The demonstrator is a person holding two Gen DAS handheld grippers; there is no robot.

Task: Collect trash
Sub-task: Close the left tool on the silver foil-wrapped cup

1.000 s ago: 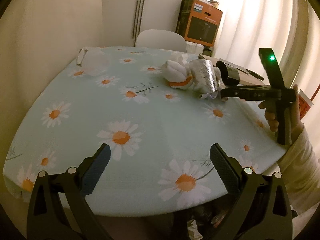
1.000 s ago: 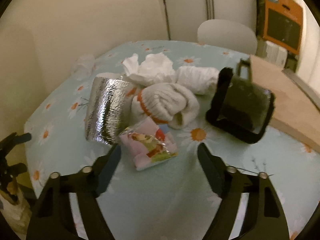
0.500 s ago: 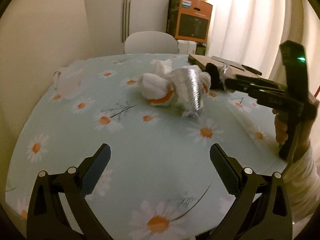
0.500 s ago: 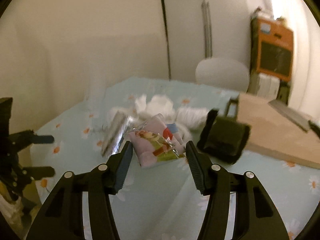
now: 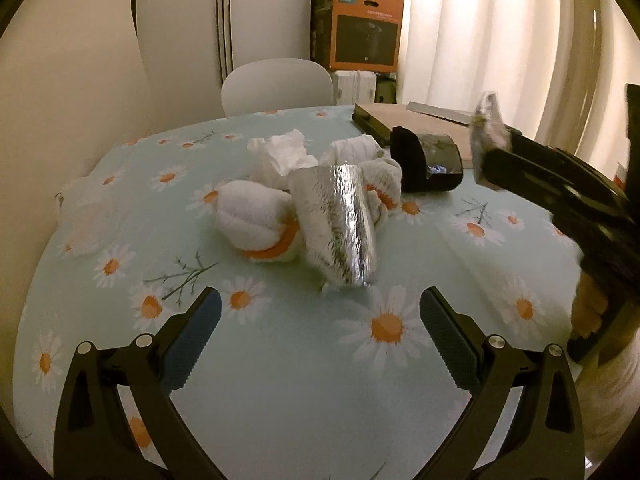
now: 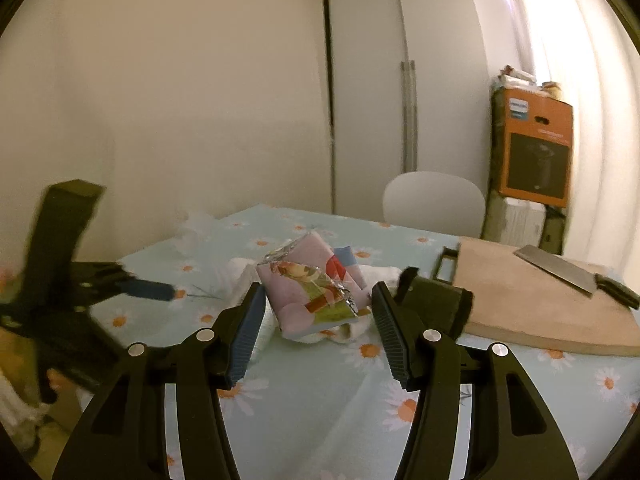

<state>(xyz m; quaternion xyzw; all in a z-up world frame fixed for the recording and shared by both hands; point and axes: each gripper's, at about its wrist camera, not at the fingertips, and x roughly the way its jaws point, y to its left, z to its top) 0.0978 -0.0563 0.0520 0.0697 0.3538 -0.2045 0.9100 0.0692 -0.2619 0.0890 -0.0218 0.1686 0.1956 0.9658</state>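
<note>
My right gripper (image 6: 318, 300) is shut on a pink printed snack wrapper (image 6: 316, 284) and holds it up off the table, above the pile. In the left wrist view the same wrapper (image 5: 489, 118) shows edge-on at the tip of the right gripper (image 5: 486, 160), at the right. My left gripper (image 5: 320, 312) is open and empty, low over the tablecloth just in front of a silver foil wrapper (image 5: 340, 220). A crumpled white tissue (image 5: 280, 152) lies behind the foil. A clear plastic bag (image 5: 84, 208) sits at the table's left edge.
Rolled white socks with orange bands (image 5: 256, 224) lie around the foil. A black pouch (image 5: 428, 164) sits beside a wooden cutting board (image 6: 540, 304) that carries a cleaver (image 6: 560, 274). A white chair (image 5: 276, 84) and an orange box (image 5: 360, 28) stand behind the daisy-print table (image 5: 280, 380).
The right gripper's jaws closed on the snack wrapper and lifted it off the table. The left gripper moved in toward the pile, still open.
</note>
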